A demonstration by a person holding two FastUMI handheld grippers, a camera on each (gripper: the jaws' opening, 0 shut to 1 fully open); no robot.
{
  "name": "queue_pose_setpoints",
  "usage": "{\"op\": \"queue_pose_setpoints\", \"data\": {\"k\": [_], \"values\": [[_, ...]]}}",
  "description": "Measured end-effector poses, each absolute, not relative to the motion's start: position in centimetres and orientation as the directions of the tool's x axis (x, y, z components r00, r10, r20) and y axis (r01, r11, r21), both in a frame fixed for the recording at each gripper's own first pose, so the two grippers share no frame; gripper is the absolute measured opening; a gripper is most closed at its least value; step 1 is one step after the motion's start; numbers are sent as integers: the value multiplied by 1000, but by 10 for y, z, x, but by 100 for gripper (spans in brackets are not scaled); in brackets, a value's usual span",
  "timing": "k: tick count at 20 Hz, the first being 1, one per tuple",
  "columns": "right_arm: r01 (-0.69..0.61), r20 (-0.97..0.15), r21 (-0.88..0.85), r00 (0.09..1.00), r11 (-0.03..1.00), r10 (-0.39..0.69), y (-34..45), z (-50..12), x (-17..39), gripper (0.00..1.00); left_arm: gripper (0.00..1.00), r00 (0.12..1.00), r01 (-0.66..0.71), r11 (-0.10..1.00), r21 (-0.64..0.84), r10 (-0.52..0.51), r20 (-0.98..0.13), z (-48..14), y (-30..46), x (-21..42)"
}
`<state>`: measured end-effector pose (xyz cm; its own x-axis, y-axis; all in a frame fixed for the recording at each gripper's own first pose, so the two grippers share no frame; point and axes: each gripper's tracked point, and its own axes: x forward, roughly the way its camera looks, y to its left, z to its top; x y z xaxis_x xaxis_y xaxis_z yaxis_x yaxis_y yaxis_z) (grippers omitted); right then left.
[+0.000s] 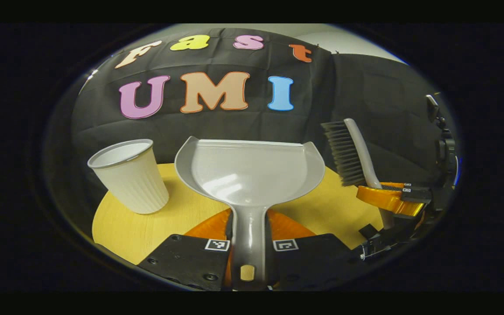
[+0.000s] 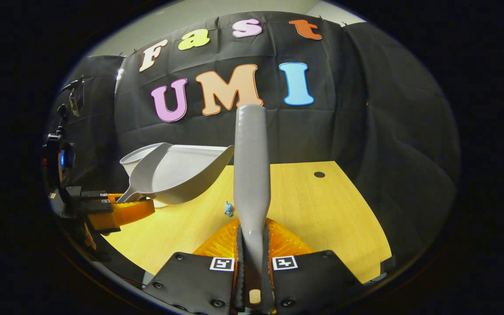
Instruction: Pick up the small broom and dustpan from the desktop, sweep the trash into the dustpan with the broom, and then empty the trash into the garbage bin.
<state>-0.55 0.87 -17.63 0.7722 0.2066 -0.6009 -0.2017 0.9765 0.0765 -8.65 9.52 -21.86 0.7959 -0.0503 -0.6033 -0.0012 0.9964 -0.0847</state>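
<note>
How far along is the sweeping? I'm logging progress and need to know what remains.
Pickup looks done: the left tongs grip the dustpan by its handle, the right tongs grip the broom, both lifted off the desktop. The pan looks empty, and a small blue scrap lies unswept. Sweeping and emptying into the white cup remain.

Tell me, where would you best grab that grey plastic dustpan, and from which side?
By its narrow handle, coming from the rear end, away from the wide scoop. The grey plastic dustpan flares into a broad, thin-walled tray too wide for two fingers, while the slim handle fits between them. The left gripper holds it just so, fingers pressing either side of the handle, scoop pointing forward above the yellow wooden table.
</note>
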Motion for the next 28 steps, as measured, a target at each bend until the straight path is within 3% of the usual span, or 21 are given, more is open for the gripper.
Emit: {"op": "queue_pose_setpoints", "data": {"k": [18,24,26,28], "values": [[-178,-613,67,769,982,181,8,-188,-3,17,22,780,17,996,-89,-69,-622,-233,90,-85],[-251,-702,31,684,968,200,-8,-249,17,19,20,676,-38,999,-21,10,-737,-291,112,-133],[-282,-751,11,631,959,194,-10,-275,28,14,22,636,-58,998,-1,36,-771,-310,121,-149],[-313,-783,-21,596,949,179,-2,-295,45,17,21,601,-53,998,-24,13,-799,-332,126,-160]]}}
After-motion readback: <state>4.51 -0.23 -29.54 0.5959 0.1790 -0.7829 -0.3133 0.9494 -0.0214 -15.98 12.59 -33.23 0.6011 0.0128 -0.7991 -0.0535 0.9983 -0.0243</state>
